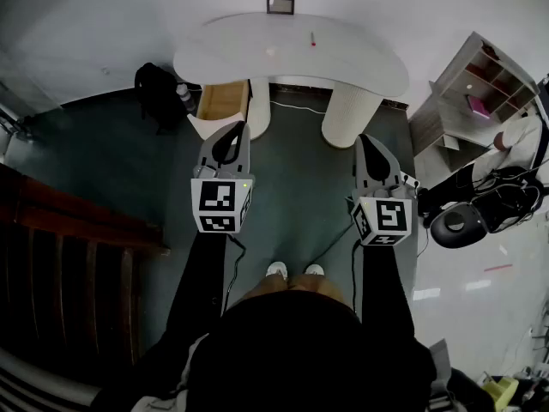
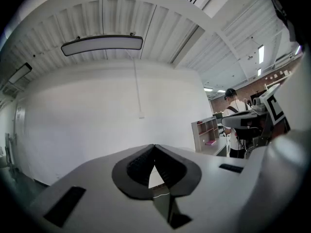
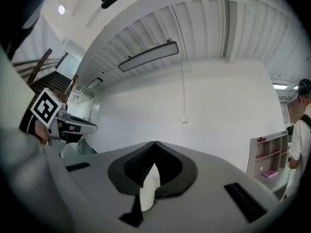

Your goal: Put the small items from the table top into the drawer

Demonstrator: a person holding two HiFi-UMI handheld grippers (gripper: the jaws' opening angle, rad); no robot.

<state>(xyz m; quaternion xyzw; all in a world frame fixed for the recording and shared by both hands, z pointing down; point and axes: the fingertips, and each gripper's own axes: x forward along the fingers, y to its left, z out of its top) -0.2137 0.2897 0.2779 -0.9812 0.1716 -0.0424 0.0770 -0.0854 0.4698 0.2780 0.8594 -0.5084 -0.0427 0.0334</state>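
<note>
The left gripper [image 1: 230,140] and the right gripper [image 1: 371,148] are both held out in front of the person, each with its jaws pressed fully together and nothing between them, well short of the white table [image 1: 257,63] ahead. On the table top lies a small red item [image 1: 313,39], thin and hard to make out, with a fainter pinkish speck [image 1: 271,52] nearer the middle (too small to identify). Below the table's left end, what looks like the pulled-out drawer [image 1: 221,101] shows its wooden inside, and a black bag [image 1: 157,88] sits on the floor just beside it. The main risk, as I judge it, is arriving with the jaws shut: a closed tip would push so slight an item along the smooth top or off its edge rather than take it. A thin item may also slip from the pads on the carry to the drawer. A white cable [image 1: 296,107] trails on the floor between the table's legs, and the bag crowds the drawer, so a foot or a gripper could snag there.
</note>
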